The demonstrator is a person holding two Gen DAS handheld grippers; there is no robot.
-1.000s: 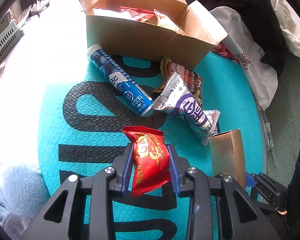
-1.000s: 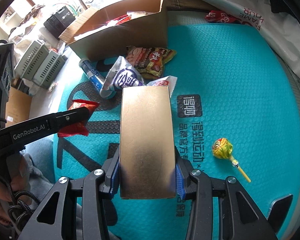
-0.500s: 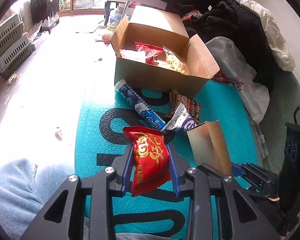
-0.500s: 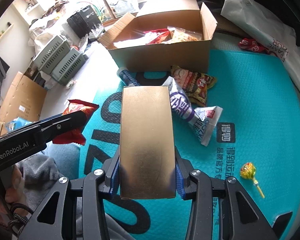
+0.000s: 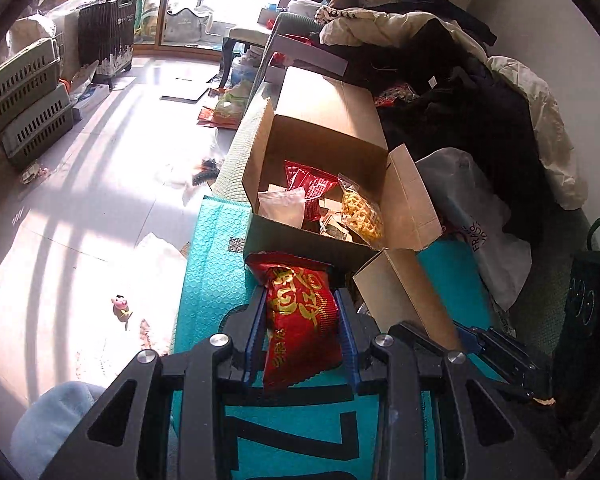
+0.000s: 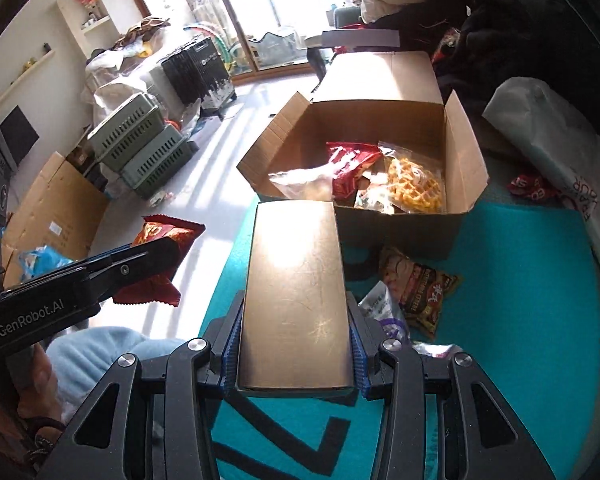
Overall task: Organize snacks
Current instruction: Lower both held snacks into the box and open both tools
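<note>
My left gripper is shut on a red snack packet with gold lettering, held in the air above the teal mat. My right gripper is shut on a flat gold box; in the left wrist view that gold box shows just right of the packet. The open cardboard box lies ahead of both, holding a red packet, a clear bag of yellow crisps and a pale bag. In the right wrist view the left gripper with its red packet hangs at the left.
A brown-and-red snack packet and a purple-and-white wrapper lie on the mat before the box. A white plastic bag and dark clothes pile up to the right. Green crates stand on the sunlit floor at left.
Both grippers rose and tilted up with their loads. The cardboard box's inside now shows ahead of them, and the blue tube and lollipop on the mat have dropped out of view.
</note>
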